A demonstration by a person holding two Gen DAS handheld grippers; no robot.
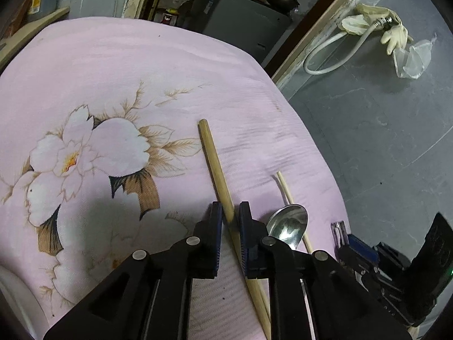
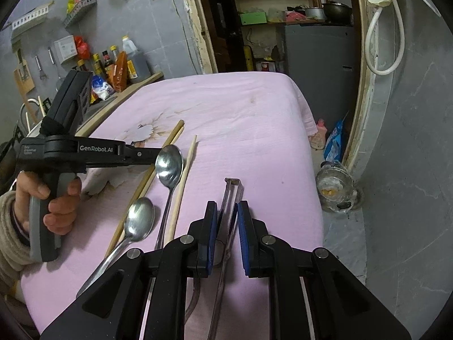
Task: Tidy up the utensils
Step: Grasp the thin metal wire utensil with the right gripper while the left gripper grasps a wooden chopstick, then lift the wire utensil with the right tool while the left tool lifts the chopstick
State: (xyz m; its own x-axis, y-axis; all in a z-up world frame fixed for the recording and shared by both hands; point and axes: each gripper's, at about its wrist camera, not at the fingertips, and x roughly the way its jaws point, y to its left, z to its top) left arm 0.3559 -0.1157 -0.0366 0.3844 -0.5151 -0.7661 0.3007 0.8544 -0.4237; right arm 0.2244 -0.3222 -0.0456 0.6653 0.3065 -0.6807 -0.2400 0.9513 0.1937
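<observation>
A wooden chopstick (image 1: 216, 167) lies on the pink flowered cloth (image 1: 141, 70) and runs between the fingers of my left gripper (image 1: 230, 215). The jaws stand narrowly open, with a sliver of gap at the right pad. Just right of it lie a steel spoon (image 1: 287, 222) and a thin chopstick (image 1: 291, 204). My right gripper (image 2: 228, 212) is shut on clear plastic tongs (image 2: 226, 198), which stick out past the fingertips. Two spoons (image 2: 170, 164) (image 2: 140, 219) and the chopsticks (image 2: 184, 181) lie to its left. A person's hand (image 2: 59, 198) grips the left gripper's handle.
The cloth (image 2: 240, 119) ends at the right, with grey floor below. A glass jar (image 2: 337, 189) and packets stand on the floor by the door frame. A counter with bottles (image 2: 127, 62) runs along the left. A dark cabinet (image 2: 317, 65) stands behind.
</observation>
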